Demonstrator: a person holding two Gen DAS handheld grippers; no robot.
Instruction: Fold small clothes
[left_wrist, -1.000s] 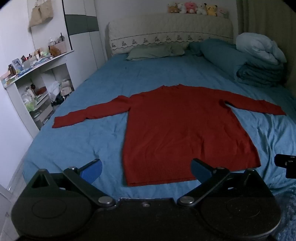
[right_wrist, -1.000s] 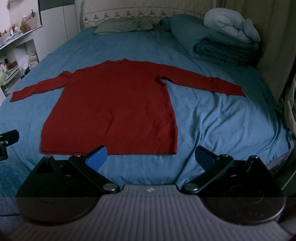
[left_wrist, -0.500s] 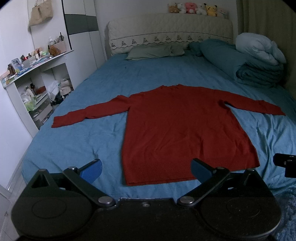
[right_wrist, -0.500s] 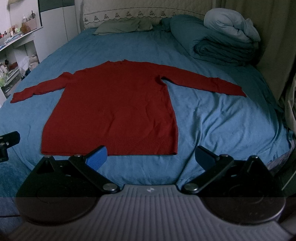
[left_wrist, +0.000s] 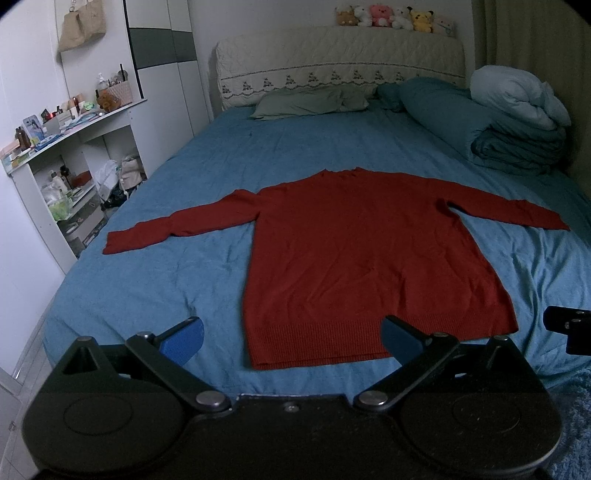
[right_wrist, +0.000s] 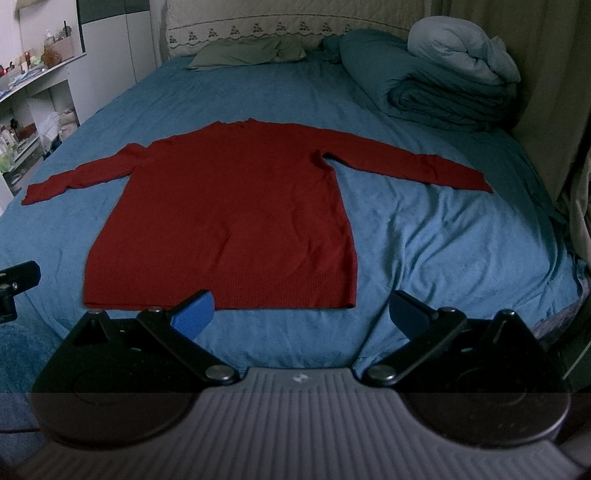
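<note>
Red sweater (left_wrist: 369, 258) spread flat mid-bed (left_wrist: 166, 280), sleeves outstretched, hem toward the foot edge, left gripper (left_wrist: 291, 338) and right gripper (right_wrist: 301, 312) at that edge, fingers wide apart, holding nothing

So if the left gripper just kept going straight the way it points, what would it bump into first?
Probably the red sweater spread flat on the bed: the open left gripper points at its ribbed bottom edge. Depth is hard to judge, so it might meet the bed's near edge first.
</note>
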